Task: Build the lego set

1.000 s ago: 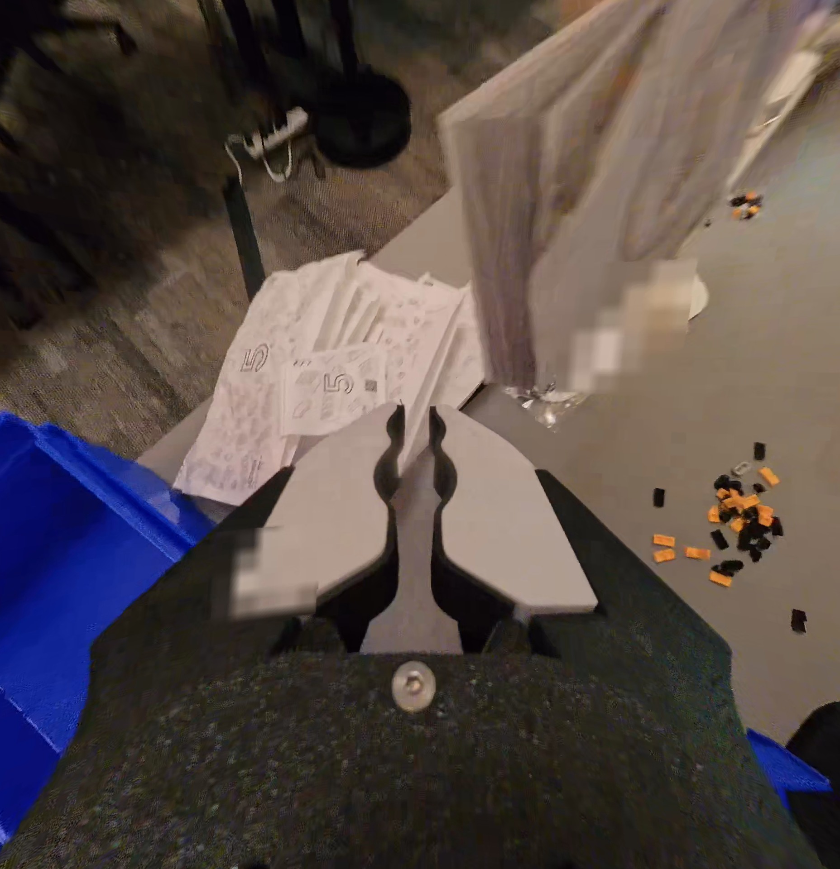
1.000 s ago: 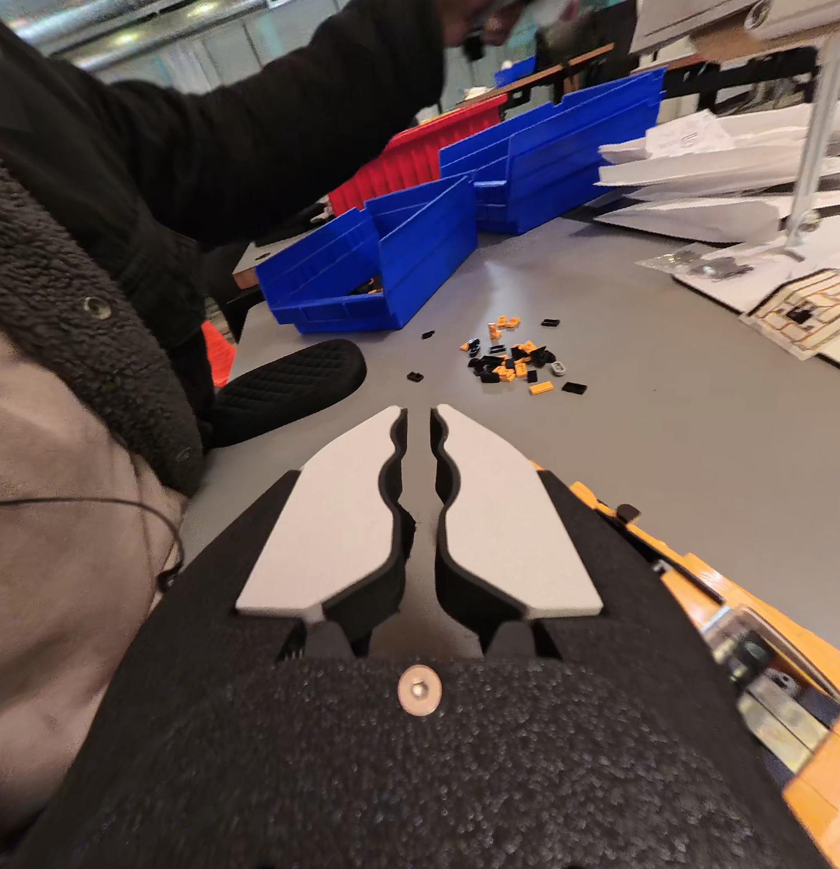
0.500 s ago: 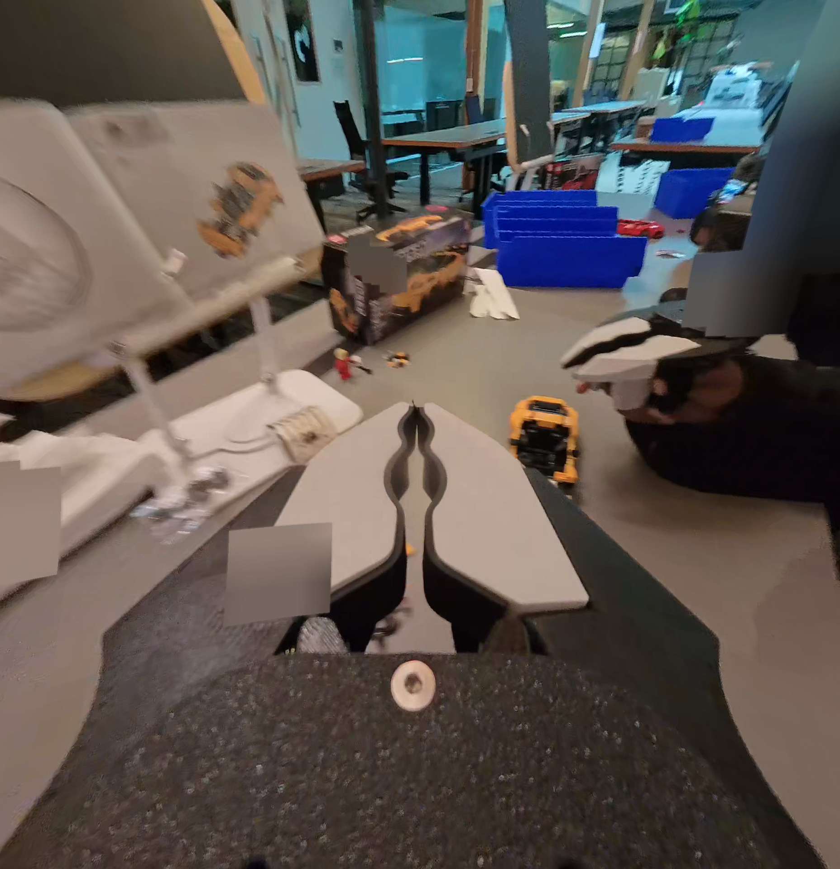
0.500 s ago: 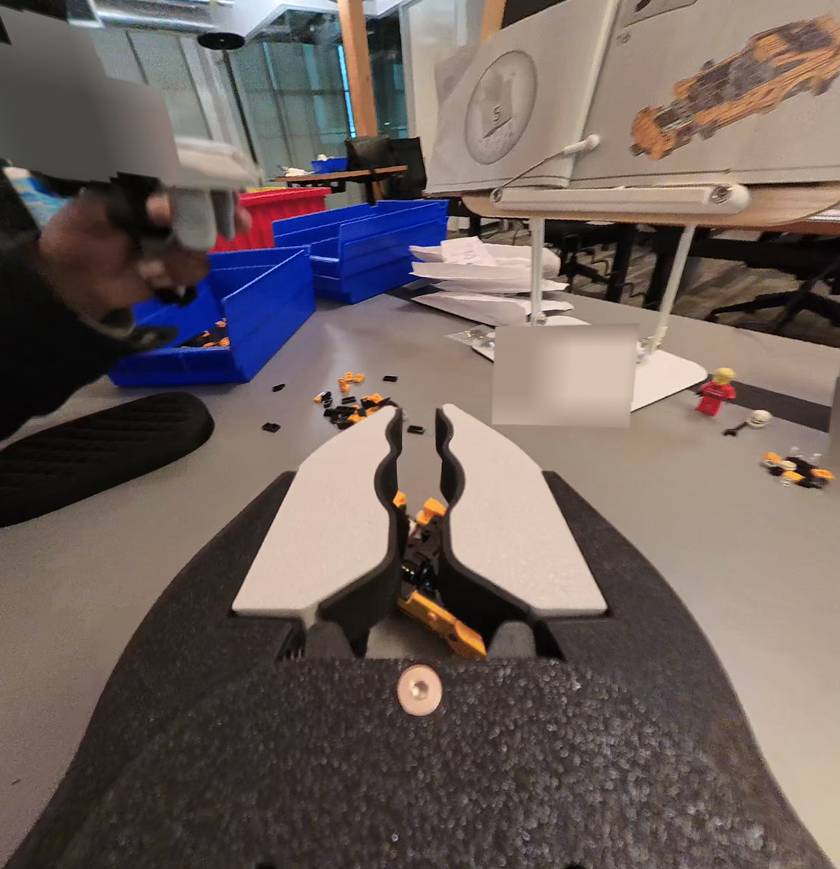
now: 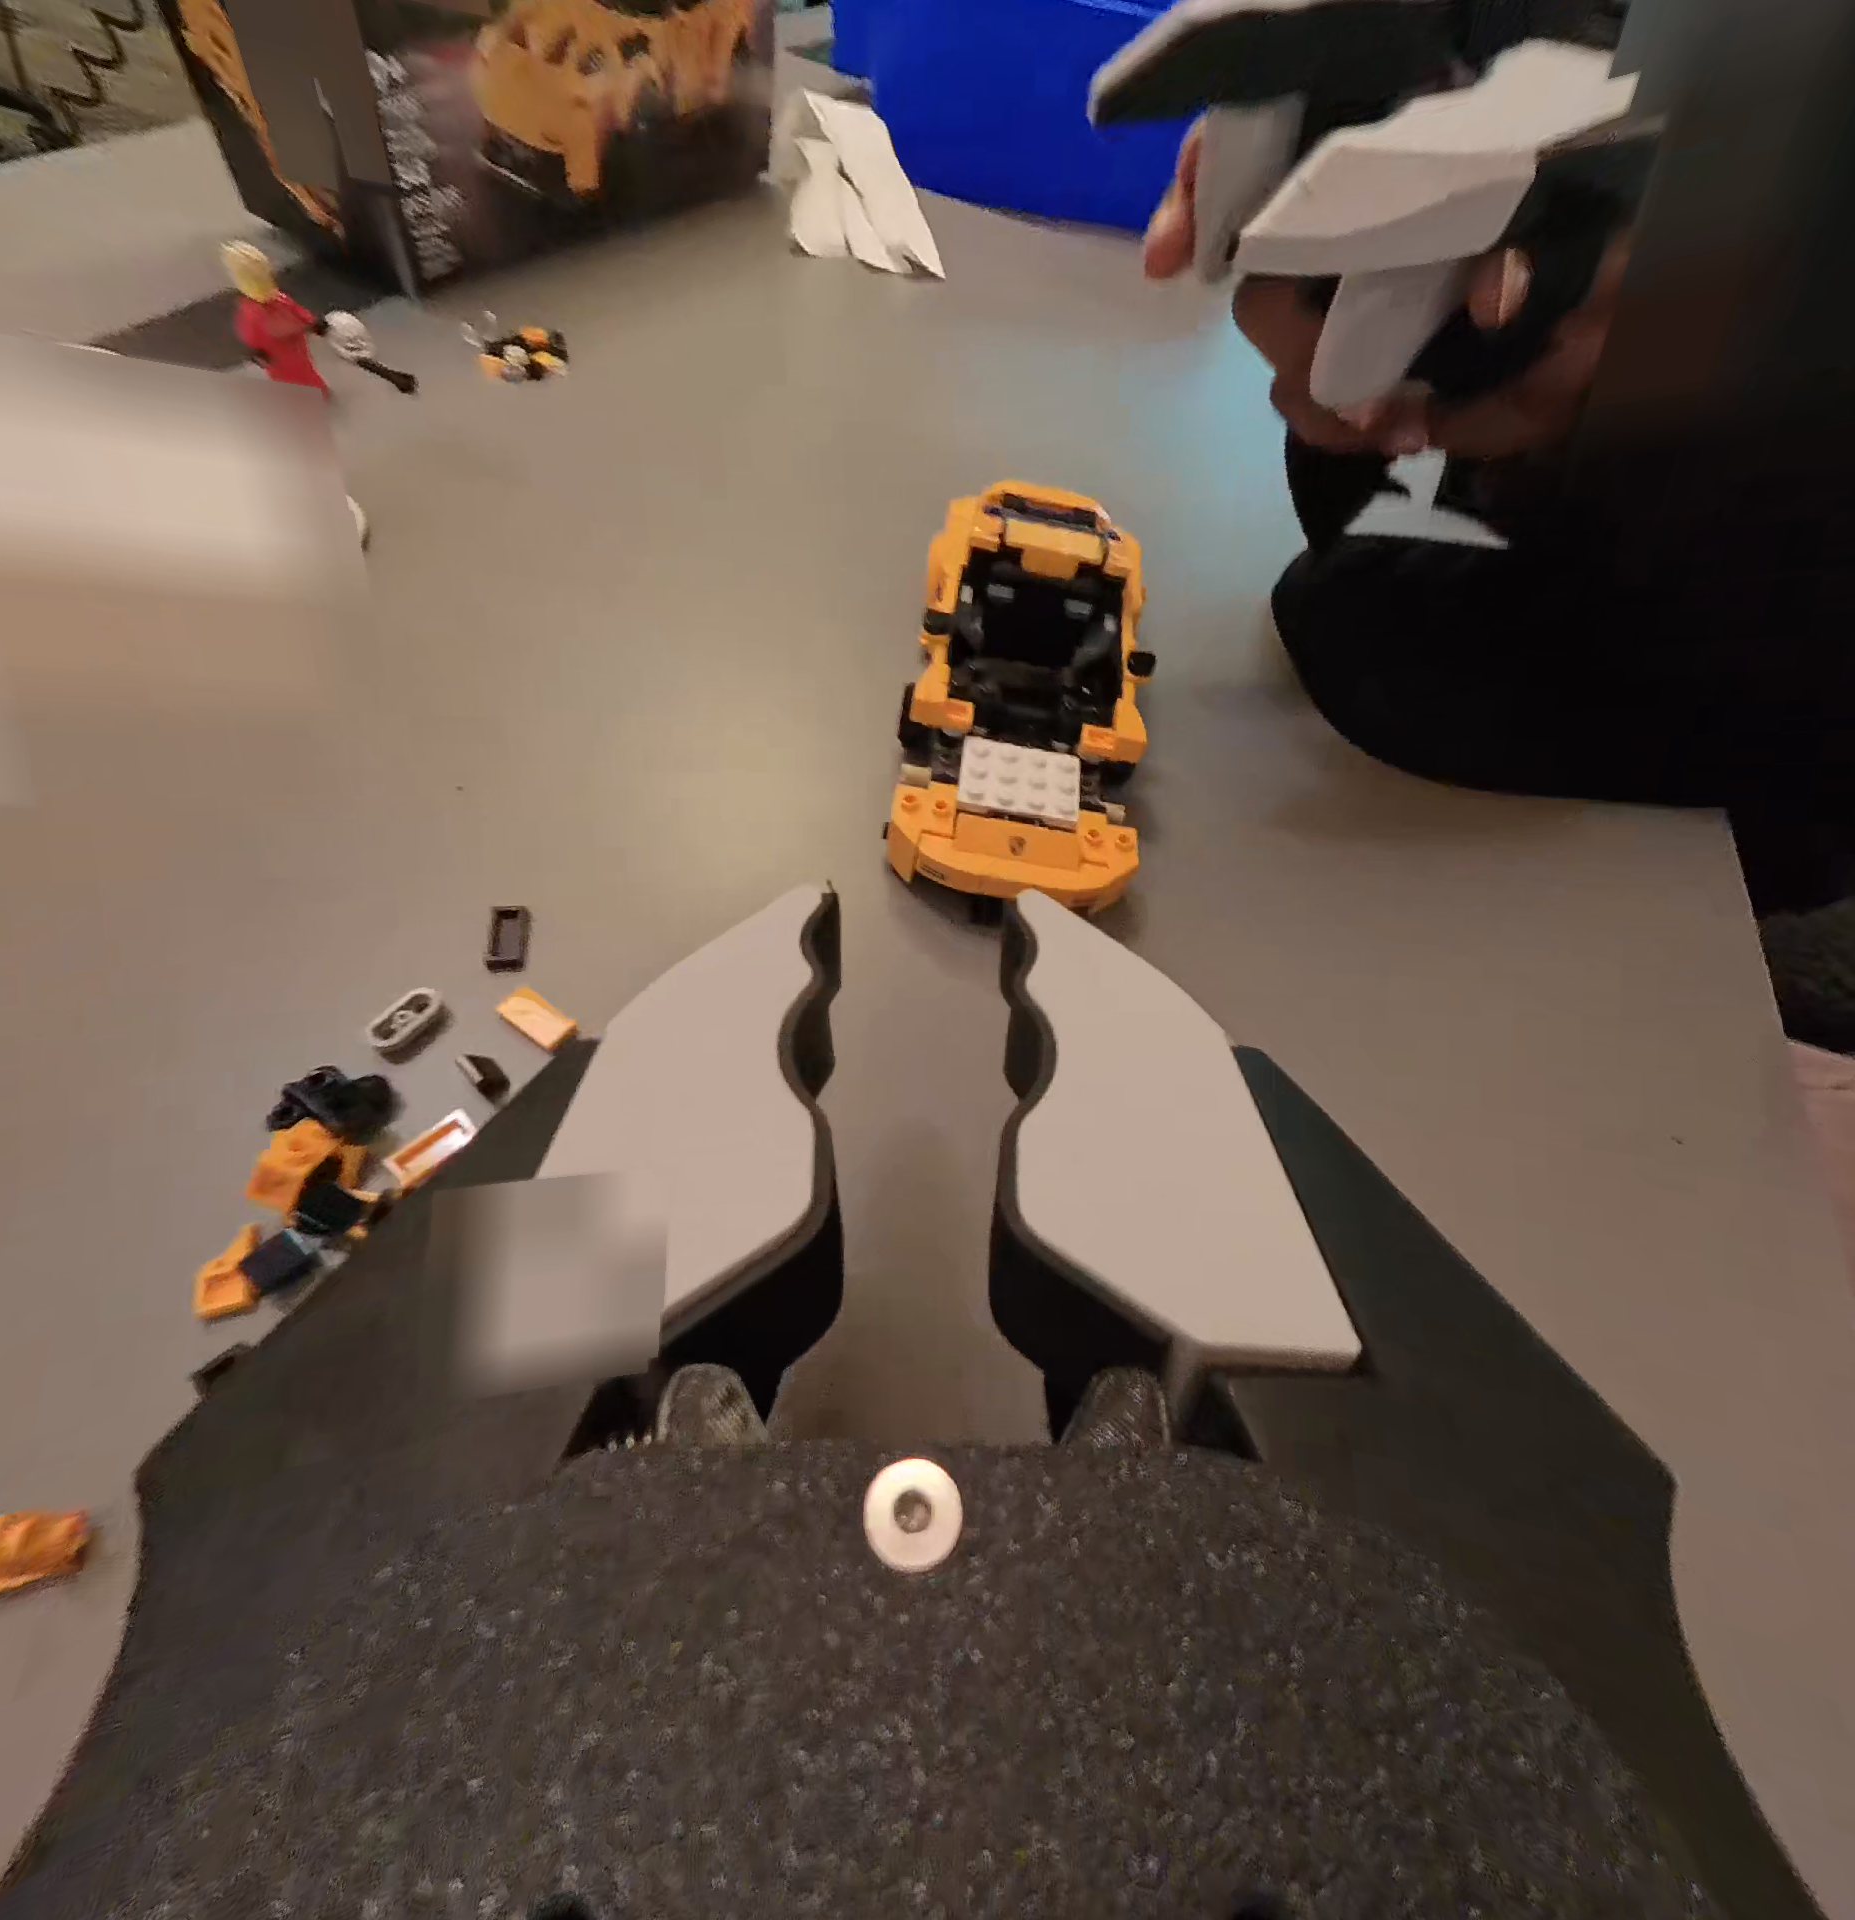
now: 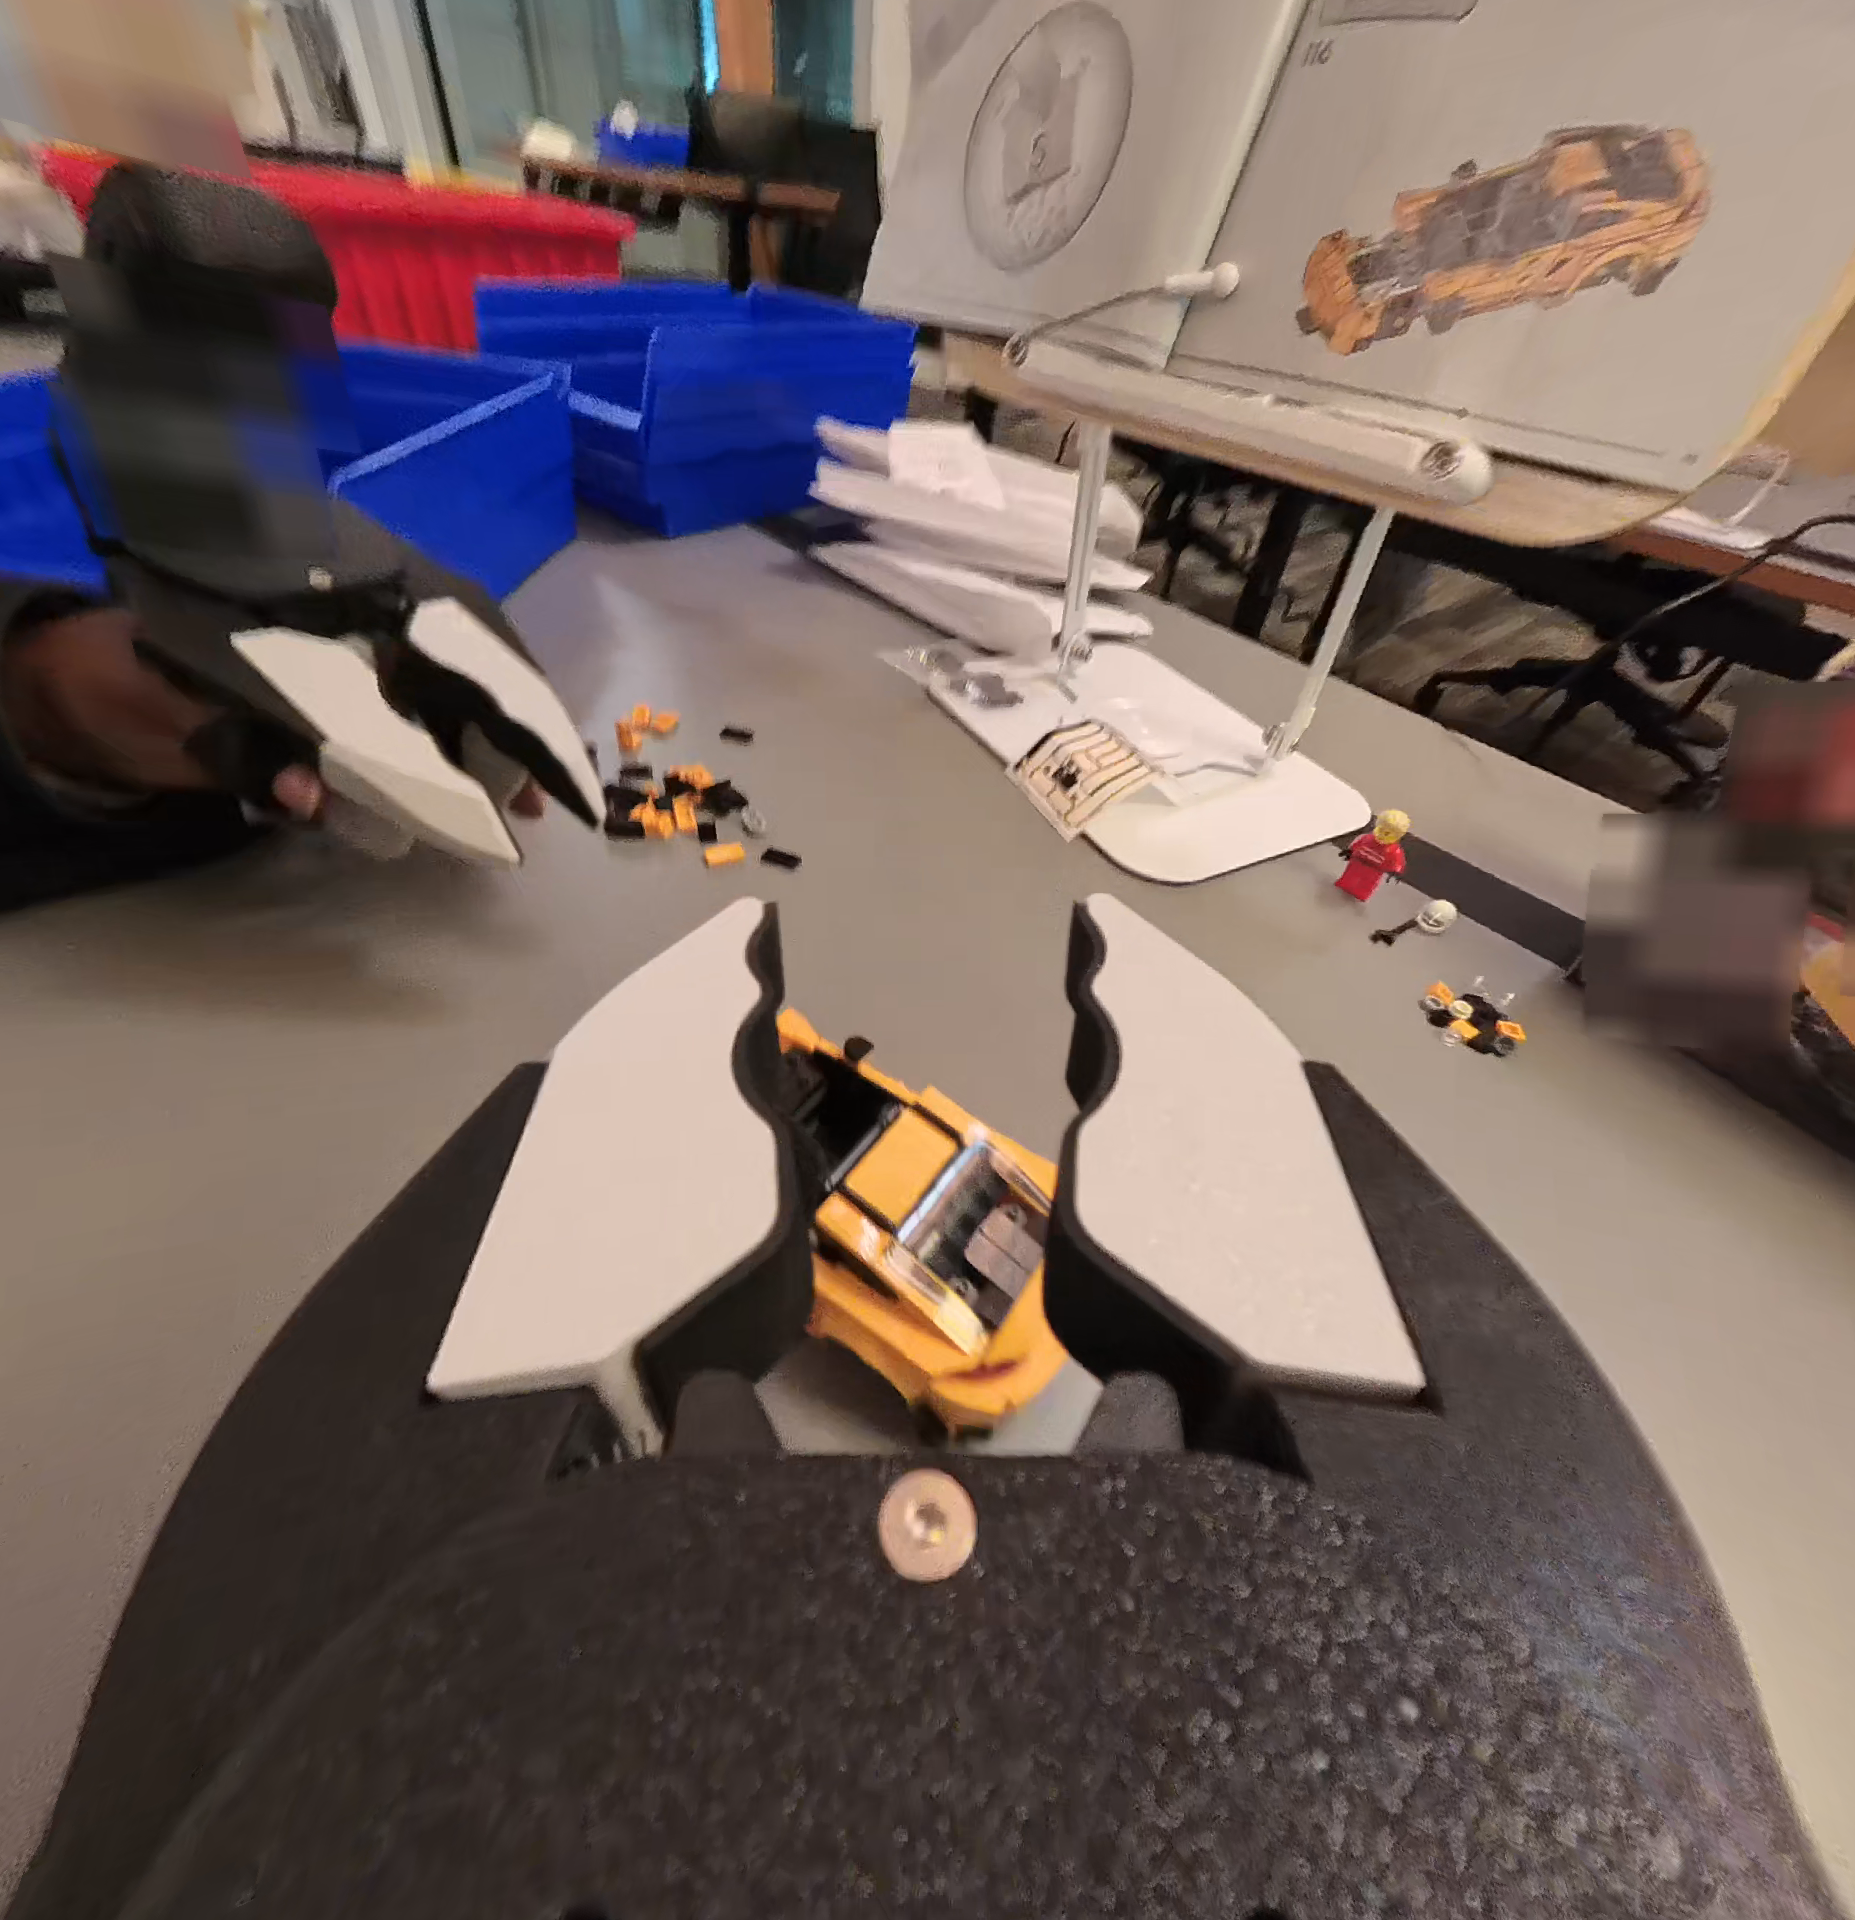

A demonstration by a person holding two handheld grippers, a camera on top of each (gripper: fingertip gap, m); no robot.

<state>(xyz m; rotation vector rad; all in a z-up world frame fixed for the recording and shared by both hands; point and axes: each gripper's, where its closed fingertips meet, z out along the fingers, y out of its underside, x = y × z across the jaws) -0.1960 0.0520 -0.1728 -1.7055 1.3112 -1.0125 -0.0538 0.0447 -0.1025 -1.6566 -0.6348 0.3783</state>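
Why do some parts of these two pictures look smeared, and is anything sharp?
Left wrist view: the car is fairly sharp; the box and the right gripper are motion-smeared. Right wrist view: the left gripper and bins blur, edges bend from the wide lens; square patches are added masks.

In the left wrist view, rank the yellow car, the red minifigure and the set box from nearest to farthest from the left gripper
1. Yellow car: just ahead of the left gripper, slightly right.
2. Red minifigure: far ahead, on the left.
3. Set box: behind the minifigure, at the table's far edge.
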